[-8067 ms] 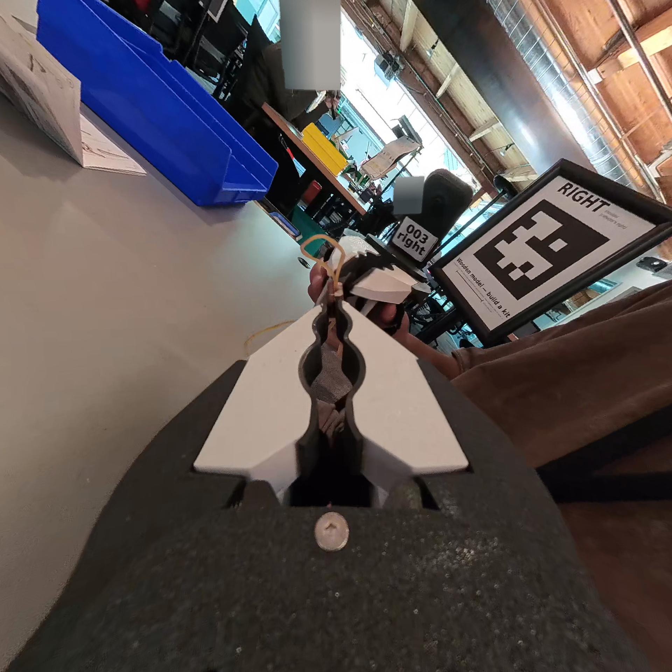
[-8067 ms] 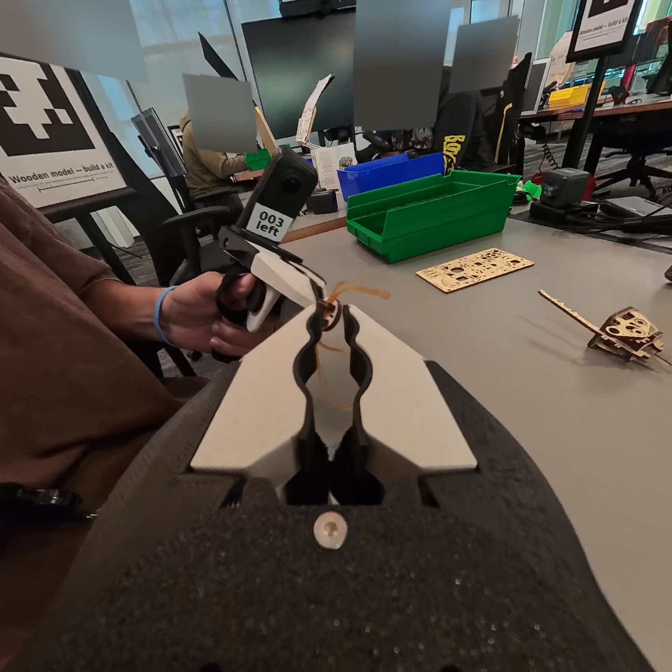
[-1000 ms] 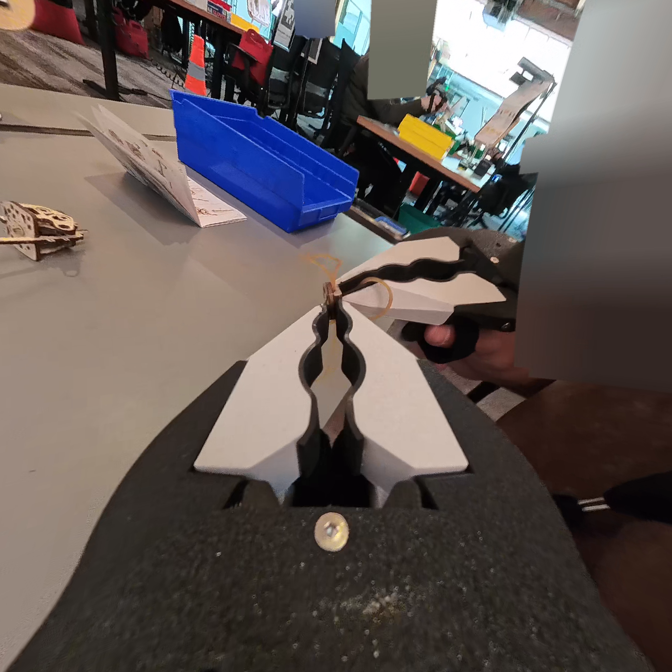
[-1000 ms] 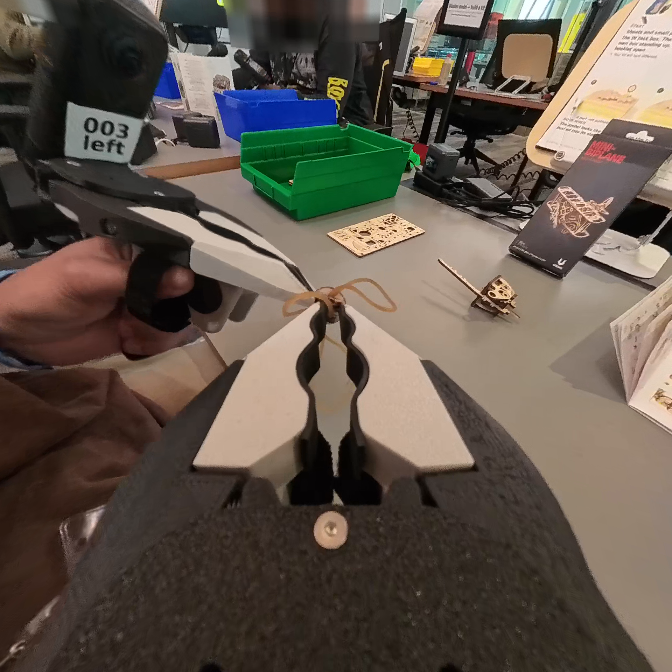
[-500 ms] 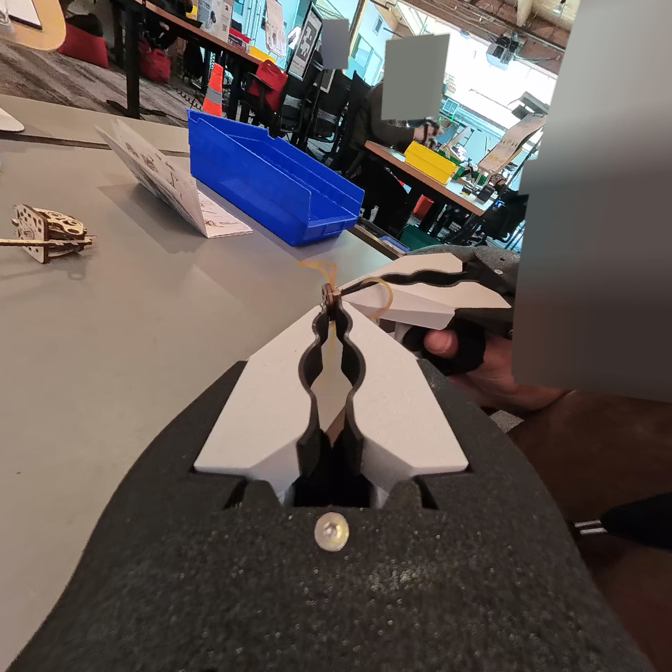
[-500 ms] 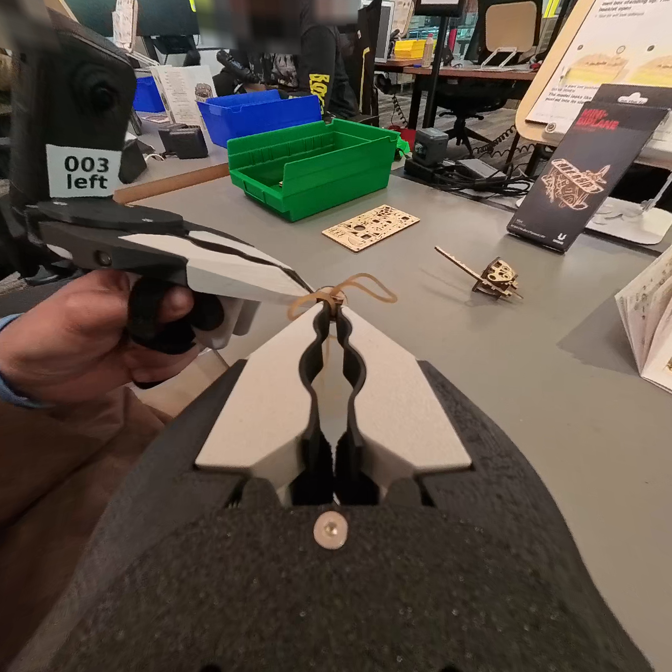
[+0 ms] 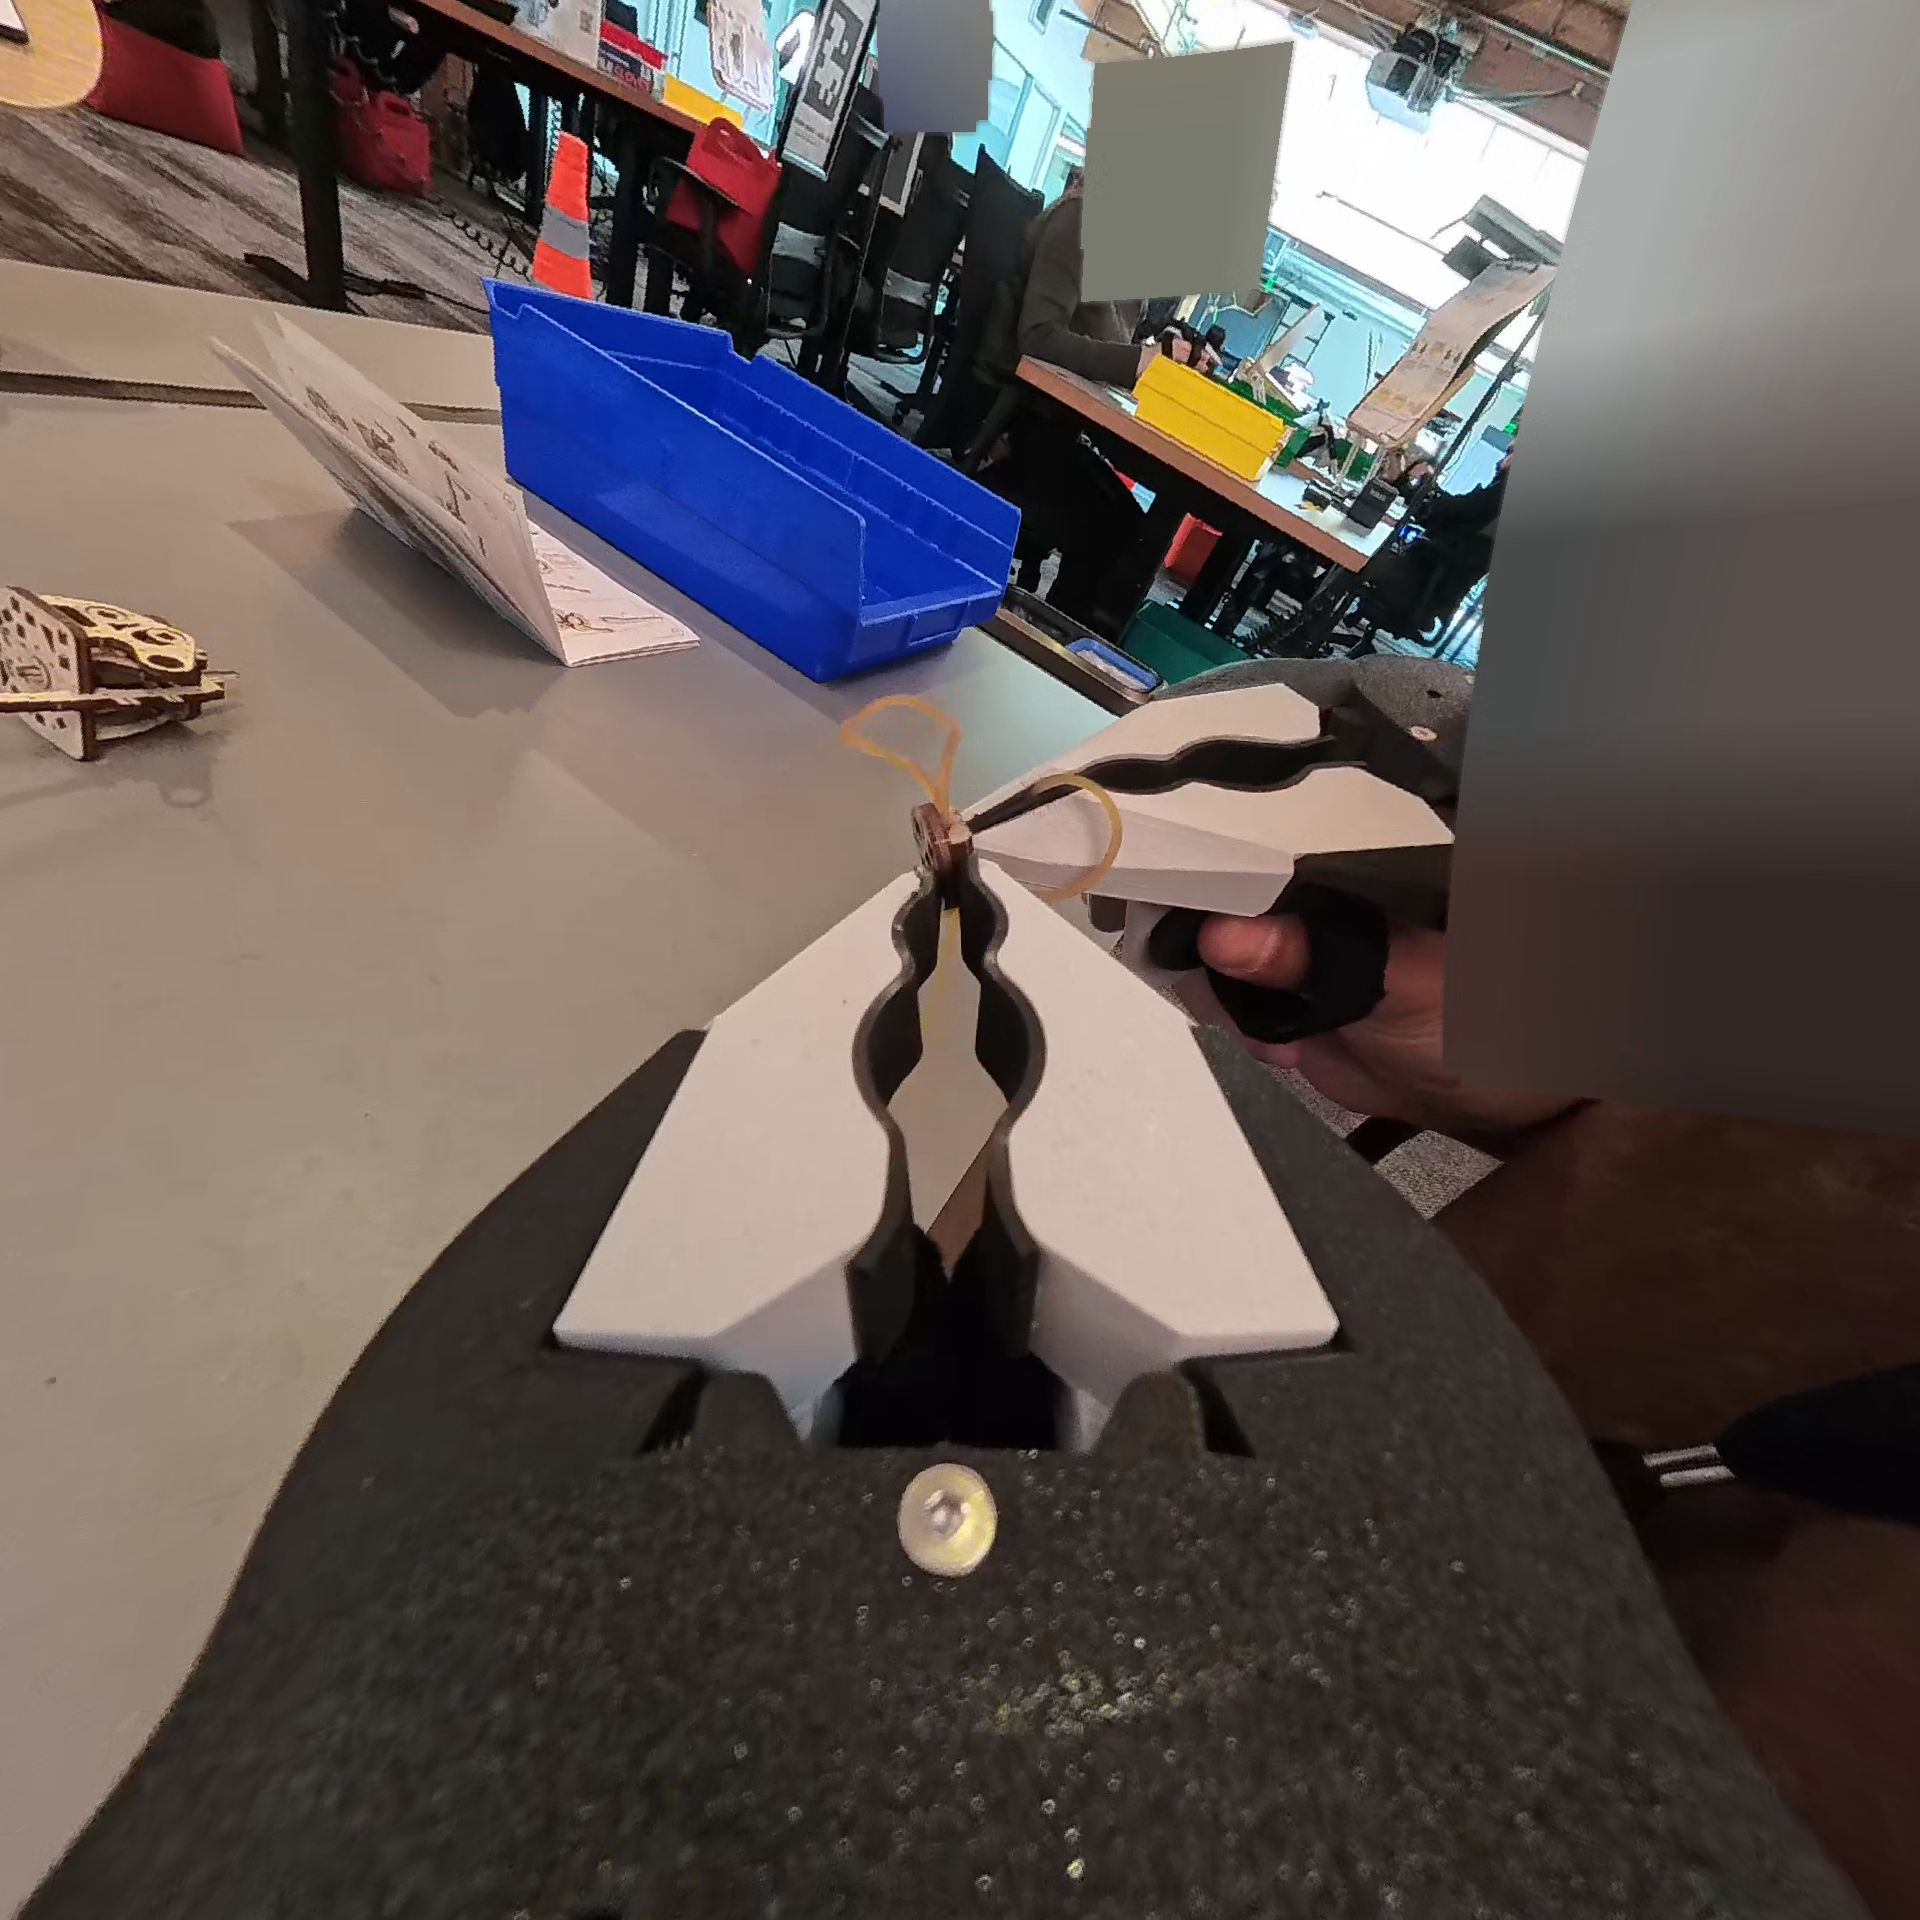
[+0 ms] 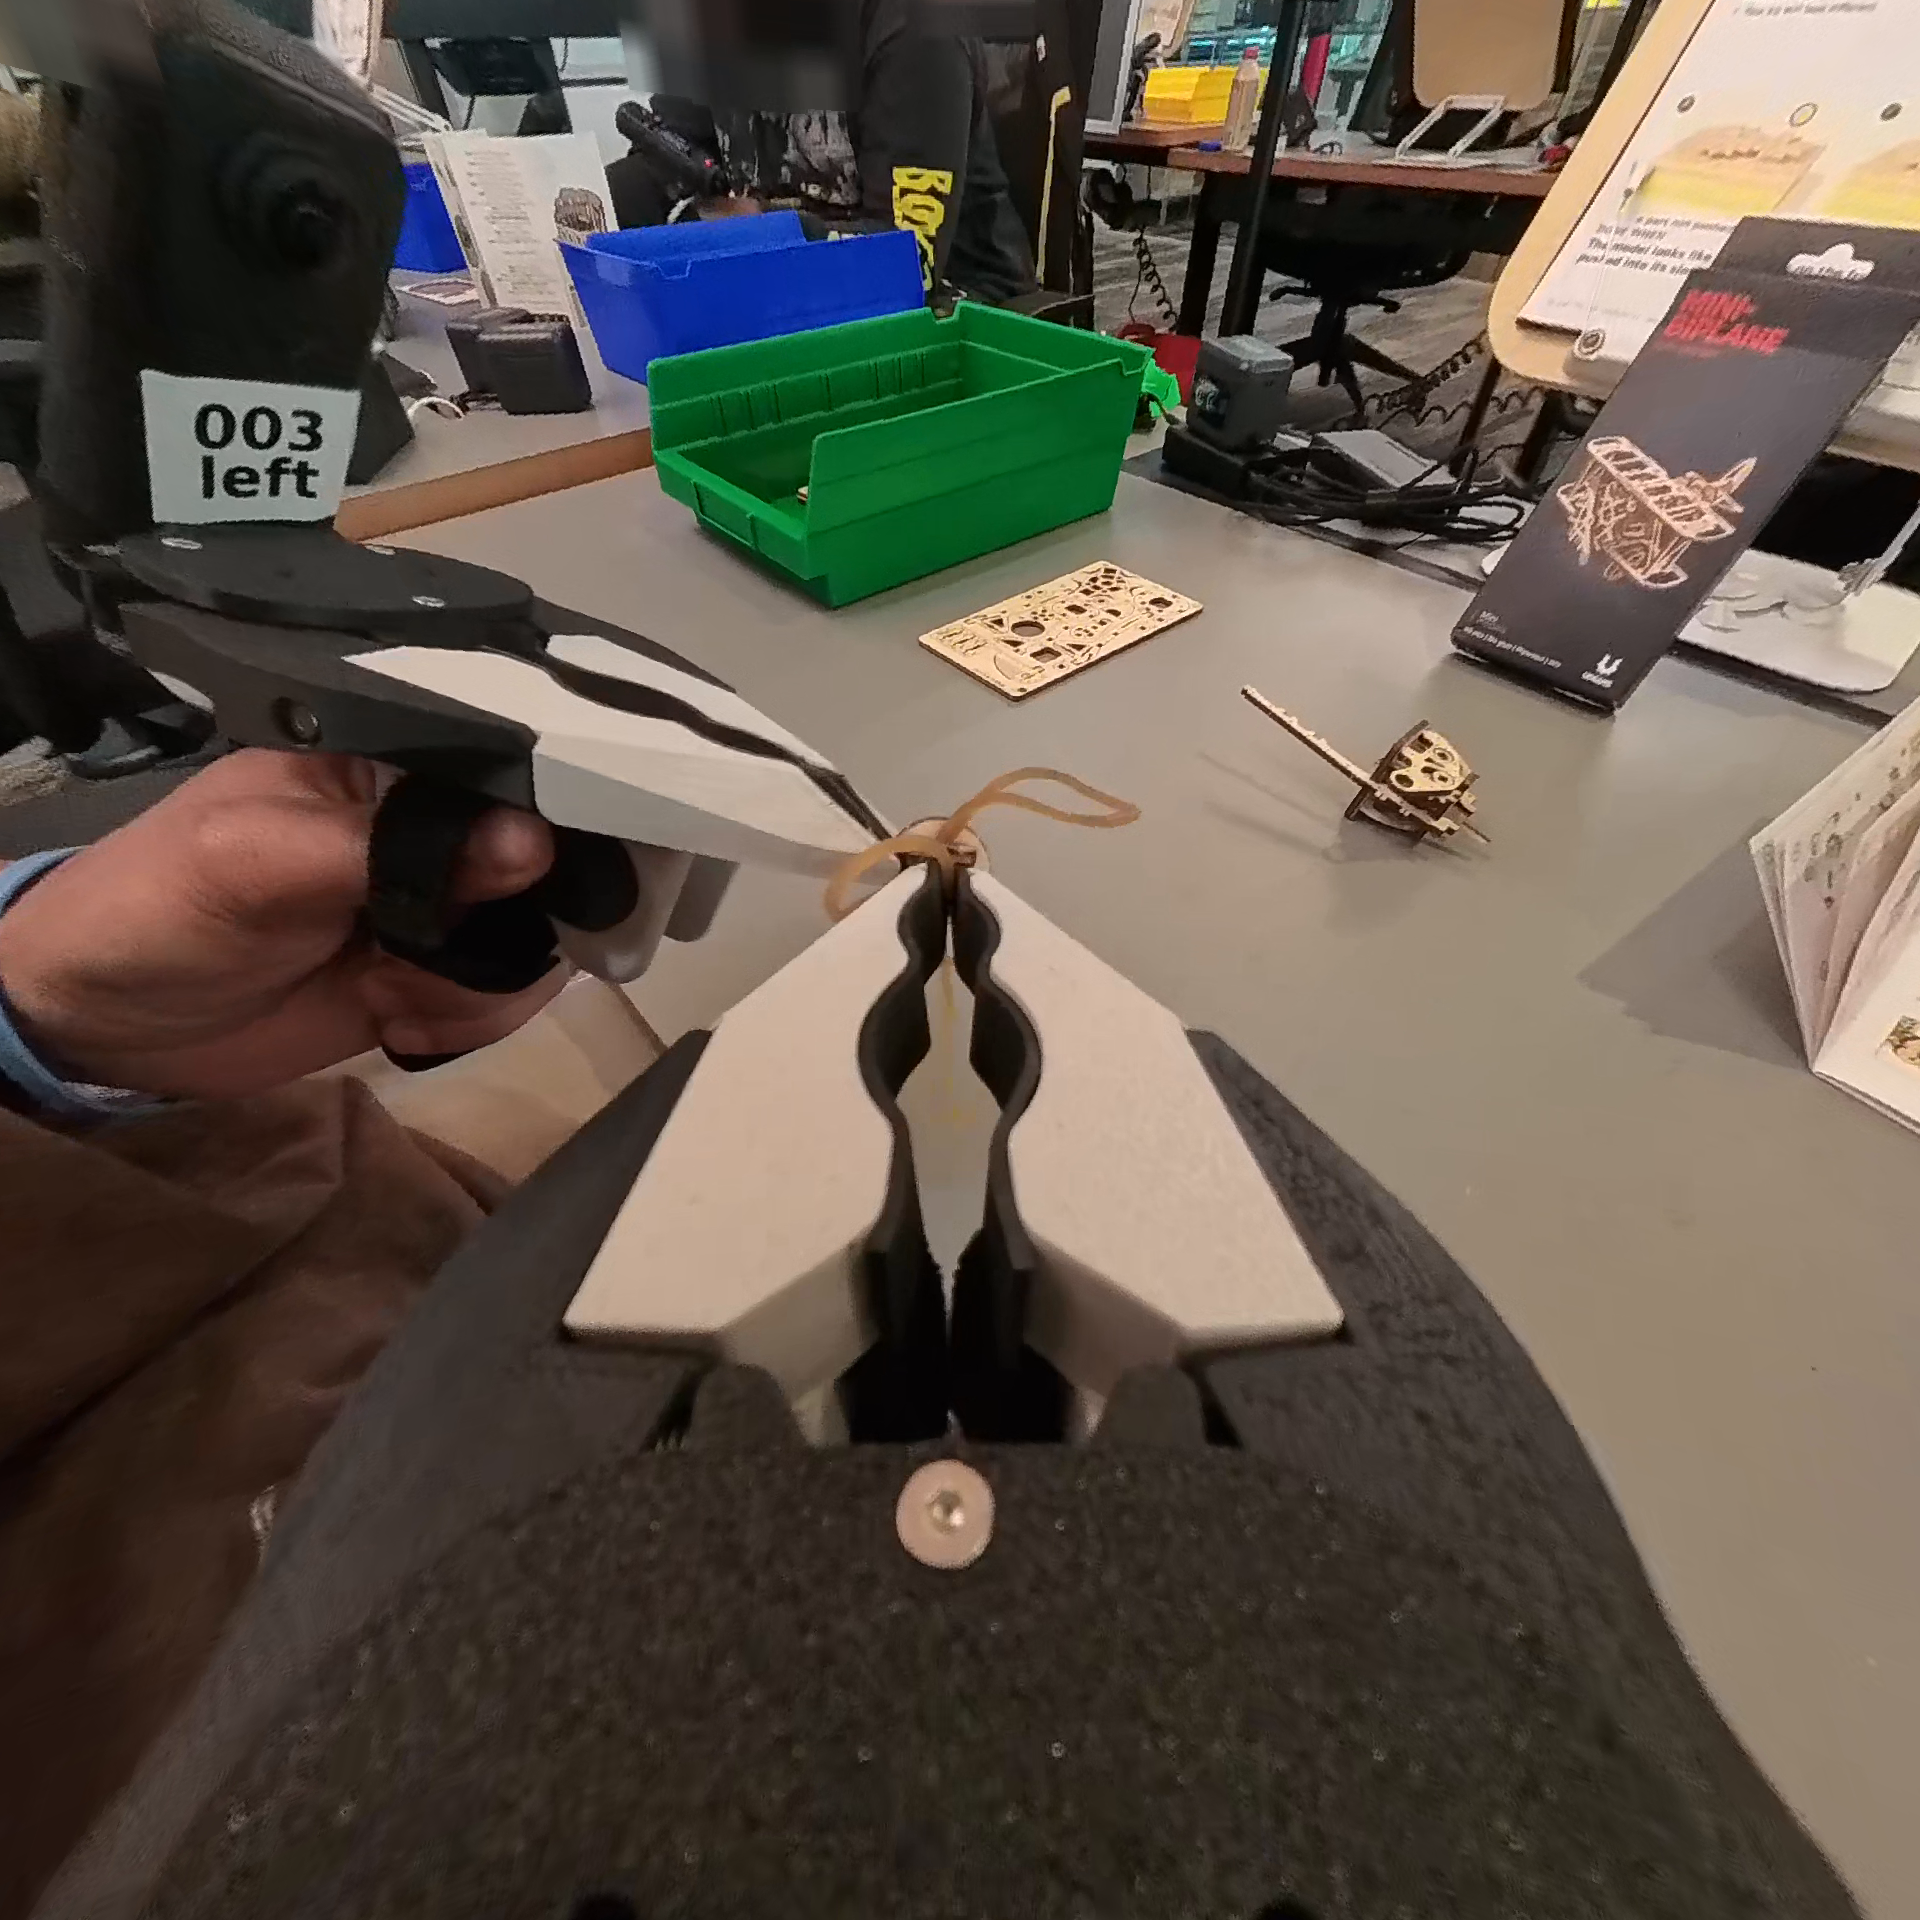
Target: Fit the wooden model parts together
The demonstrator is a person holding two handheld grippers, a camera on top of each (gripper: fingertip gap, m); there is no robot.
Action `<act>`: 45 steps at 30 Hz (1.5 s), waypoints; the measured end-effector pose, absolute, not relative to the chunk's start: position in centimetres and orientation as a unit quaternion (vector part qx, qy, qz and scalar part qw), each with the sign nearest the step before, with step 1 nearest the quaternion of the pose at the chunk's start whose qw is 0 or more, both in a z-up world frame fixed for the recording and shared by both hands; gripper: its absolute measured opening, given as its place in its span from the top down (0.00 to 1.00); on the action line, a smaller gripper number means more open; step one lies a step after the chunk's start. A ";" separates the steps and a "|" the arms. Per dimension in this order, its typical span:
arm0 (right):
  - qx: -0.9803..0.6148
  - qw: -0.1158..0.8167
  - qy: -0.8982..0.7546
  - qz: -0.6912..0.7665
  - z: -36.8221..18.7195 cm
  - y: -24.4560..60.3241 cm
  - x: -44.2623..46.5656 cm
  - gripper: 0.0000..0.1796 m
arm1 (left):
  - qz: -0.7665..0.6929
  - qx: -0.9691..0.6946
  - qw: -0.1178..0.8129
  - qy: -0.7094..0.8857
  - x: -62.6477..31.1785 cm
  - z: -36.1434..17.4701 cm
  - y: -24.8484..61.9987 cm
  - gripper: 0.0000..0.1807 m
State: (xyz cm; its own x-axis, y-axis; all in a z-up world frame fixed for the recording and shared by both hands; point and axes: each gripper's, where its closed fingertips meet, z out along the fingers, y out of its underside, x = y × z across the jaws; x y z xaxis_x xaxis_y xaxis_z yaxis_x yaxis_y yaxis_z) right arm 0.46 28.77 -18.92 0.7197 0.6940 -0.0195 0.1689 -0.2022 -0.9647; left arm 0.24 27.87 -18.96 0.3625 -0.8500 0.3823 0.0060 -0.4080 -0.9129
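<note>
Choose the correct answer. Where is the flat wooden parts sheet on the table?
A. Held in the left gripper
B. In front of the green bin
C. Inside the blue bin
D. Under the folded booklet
B: in the right wrist view the parts sheet lies flat on the grey table just in front of the green bin.

bare grey table [image 8: 1351, 1039] ahead — part-built wooden model [image 8: 1403, 779], wooden sheet [image 8: 1060, 629], green bin [image 8: 894, 468] stand beyond.

**Open workshop floor, rows of work tables**

A grey tabletop [image 8: 1351, 1039] fills the foreground. Behind it stand wood-topped tables [image 7: 1195, 436] on dark legs — black office chairs [image 8: 1340, 281] drawn up to them. Grey patterned carpet [image 7: 135, 197] covers the floor, with an orange traffic cone [image 7: 566, 208] standing on it. Bright daylight comes through large windows [image 7: 1382, 218] at the far end, under exposed ceiling beams [image 7: 1496, 73].
</note>
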 end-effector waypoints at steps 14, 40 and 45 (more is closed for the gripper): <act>-0.750 0.523 -0.248 0.319 -19.5 29.2 0.9 1.00 | -0.458 -0.718 0.434 0.294 -0.1 -20.0 28.8 1.00; -0.731 0.544 -0.326 0.251 -20.0 29.3 1.1 1.00 | -0.490 -0.717 0.404 0.287 -0.2 -20.2 28.6 1.00; -0.726 0.541 -0.345 0.248 -20.1 29.0 0.7 1.00 | -0.503 -0.718 0.396 0.272 -0.3 -20.2 28.8 1.00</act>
State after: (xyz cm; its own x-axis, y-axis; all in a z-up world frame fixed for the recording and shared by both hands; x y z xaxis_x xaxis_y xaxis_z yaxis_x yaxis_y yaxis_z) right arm 0.69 29.03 -20.12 0.6387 0.7693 0.0133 0.2331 -0.1771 -0.9562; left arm -0.31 28.76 -20.21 0.3445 -0.7899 0.5074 0.0074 -0.5382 -0.8428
